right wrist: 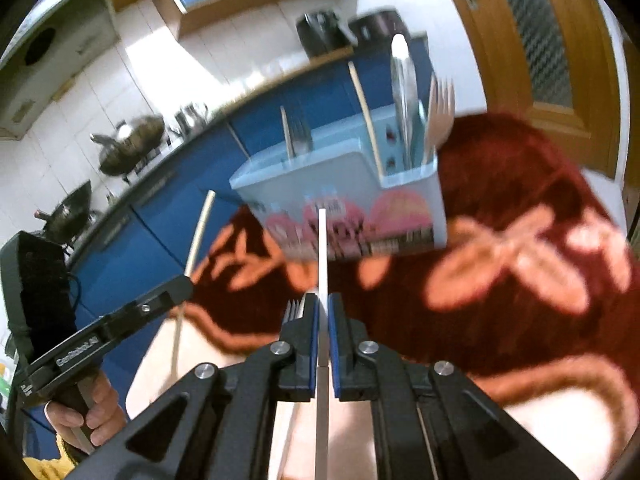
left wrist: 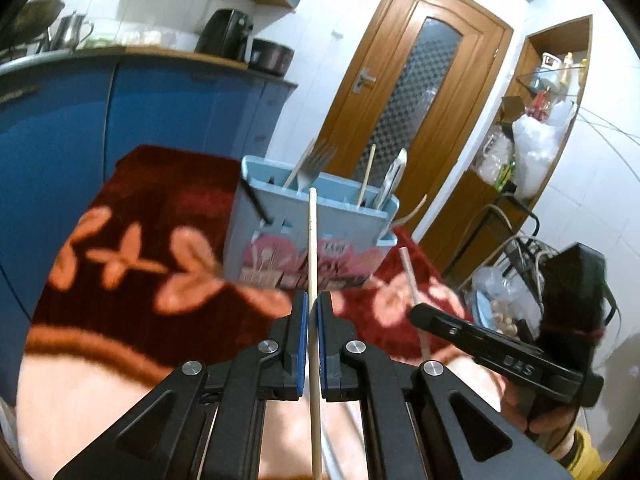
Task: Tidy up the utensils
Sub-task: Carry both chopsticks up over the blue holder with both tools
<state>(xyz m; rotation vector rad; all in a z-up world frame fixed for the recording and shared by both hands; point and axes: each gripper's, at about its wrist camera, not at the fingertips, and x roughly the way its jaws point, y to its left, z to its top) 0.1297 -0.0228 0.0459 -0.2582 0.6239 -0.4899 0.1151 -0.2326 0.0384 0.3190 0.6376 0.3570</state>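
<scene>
My left gripper (left wrist: 313, 300) is shut on a pale wooden chopstick (left wrist: 313, 248) that points up toward the light blue utensil holder (left wrist: 320, 232). The holder stands on a dark red flowered cloth (left wrist: 160, 208) and has forks, a chopstick and a metal tool upright in it. In the right wrist view, my right gripper (right wrist: 323, 304) is shut on a whitish chopstick (right wrist: 322, 248) aimed at the holder (right wrist: 352, 184). A fork's tines (right wrist: 295, 309) show just beside its left finger. Each gripper shows in the other's view: the right gripper (left wrist: 416, 312) and the left gripper (right wrist: 186, 282), each with its stick.
Blue kitchen cabinets (left wrist: 60, 128) with pots and appliances on the counter run behind the table. A wooden door (left wrist: 412, 92) and an open shelf with bags (left wrist: 532, 148) stand to the right. A person's hands (right wrist: 92, 412) hold both gripper handles.
</scene>
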